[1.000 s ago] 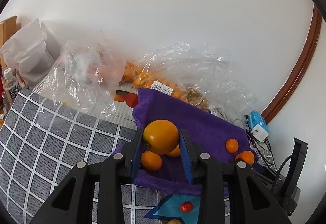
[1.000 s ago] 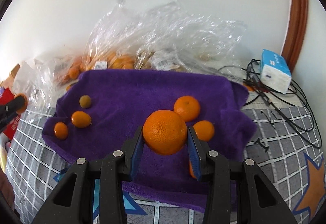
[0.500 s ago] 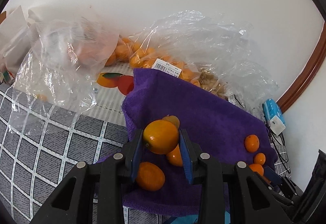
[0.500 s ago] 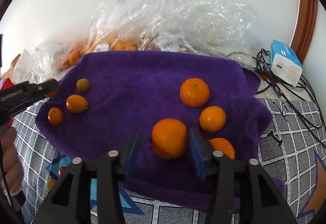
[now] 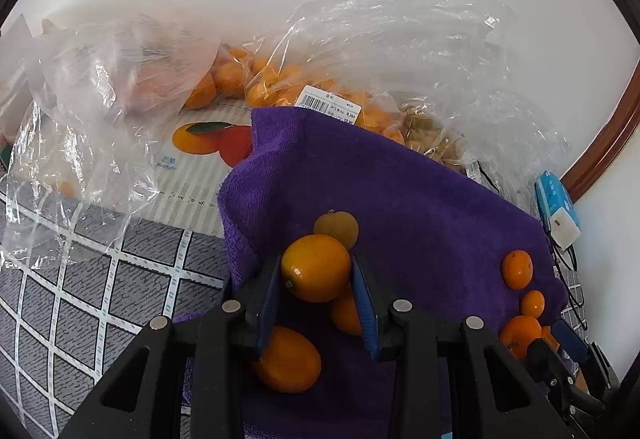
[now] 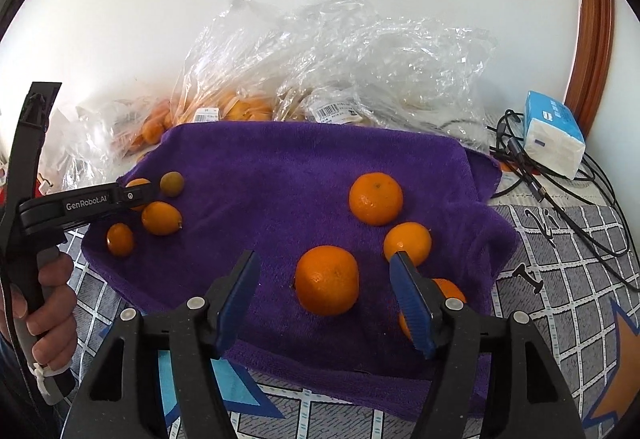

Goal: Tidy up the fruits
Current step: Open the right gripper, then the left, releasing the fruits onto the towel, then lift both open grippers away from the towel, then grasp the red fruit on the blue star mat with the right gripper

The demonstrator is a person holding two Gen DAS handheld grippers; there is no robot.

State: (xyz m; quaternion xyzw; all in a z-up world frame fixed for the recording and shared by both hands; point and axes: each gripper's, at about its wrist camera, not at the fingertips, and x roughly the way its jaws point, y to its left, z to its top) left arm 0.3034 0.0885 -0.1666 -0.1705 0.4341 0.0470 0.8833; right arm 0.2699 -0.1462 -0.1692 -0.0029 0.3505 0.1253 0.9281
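Between the blue pads of my left tool (image 5: pixel 316 281), a small yellow-orange fruit (image 5: pixel 315 267) is clamped on both sides and held above the left part of the purple towel (image 5: pixel 420 207). Three similar small fruits lie on the towel close around it: one just beyond (image 5: pixel 337 228), one near and to the left (image 5: pixel 287 359), and one partly hidden behind the right pad (image 5: pixel 345 313).

My right tool (image 6: pixel 326 299) is spread wide, and neither pad touches anything. A large mandarin (image 6: pixel 327 280) rests on the towel in the gap between the pads, apart from both. To the right of it lie further mandarins: one farther back (image 6: pixel 375 198), one just beside the right pad (image 6: pixel 408 242), and one partly hidden behind that pad (image 6: pixel 450 289).

From the right wrist view, my left tool reaches in over the far-left group of small fruits (image 6: pixel 161 218); my left hand (image 6: pixel 48 303) grips its handle at the left edge.

Clear plastic bags (image 6: pixel 340 51) holding more orange fruit stand along the far wall. A blue-and-white box (image 6: pixel 554 133) and black cables (image 6: pixel 560 195) lie at the right on the checked grey cloth (image 5: pixel 80 279).
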